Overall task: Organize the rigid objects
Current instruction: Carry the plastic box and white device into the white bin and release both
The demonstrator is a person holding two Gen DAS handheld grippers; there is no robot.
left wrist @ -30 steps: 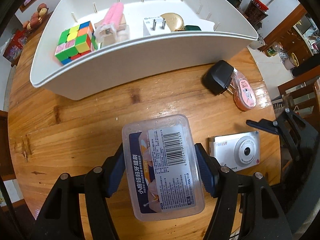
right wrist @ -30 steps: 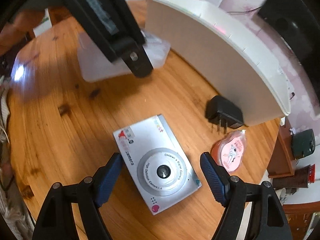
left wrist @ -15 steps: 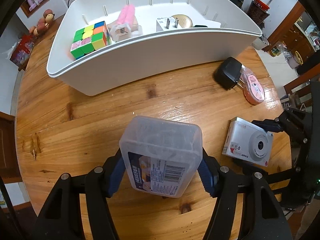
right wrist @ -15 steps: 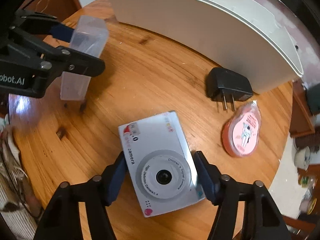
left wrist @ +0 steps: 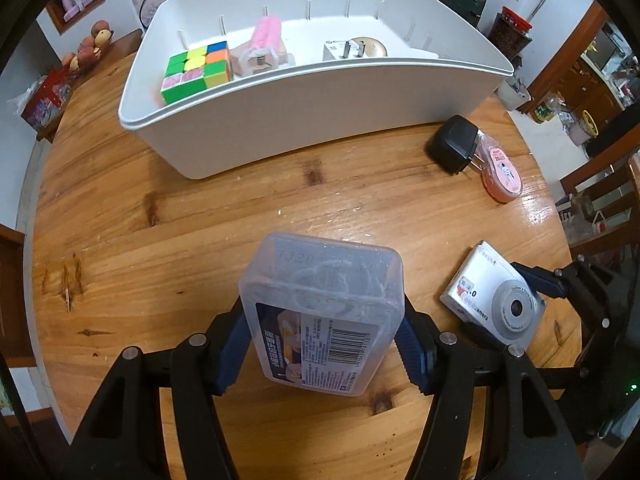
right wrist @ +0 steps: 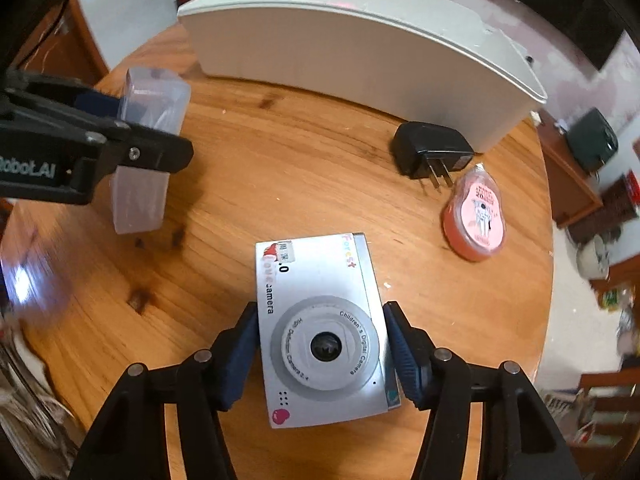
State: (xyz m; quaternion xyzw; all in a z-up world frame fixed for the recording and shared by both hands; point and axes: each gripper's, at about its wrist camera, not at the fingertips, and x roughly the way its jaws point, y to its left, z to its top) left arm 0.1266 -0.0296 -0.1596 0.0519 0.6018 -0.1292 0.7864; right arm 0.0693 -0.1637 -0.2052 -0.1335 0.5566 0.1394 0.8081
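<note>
Your left gripper [left wrist: 322, 346] is clamped on the clear plastic box [left wrist: 322, 316], tilted above the wooden table [left wrist: 160, 240]. Your right gripper [right wrist: 322, 350] has both pads pressed on the silver children's camera [right wrist: 322, 328], near the black charger [right wrist: 428, 150] beside the white bin [left wrist: 320, 100].

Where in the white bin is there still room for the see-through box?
The white bin looks bare along its back wall and right end, beyond the white plug. The left front is crowded: colour cube, pink thing.
</note>
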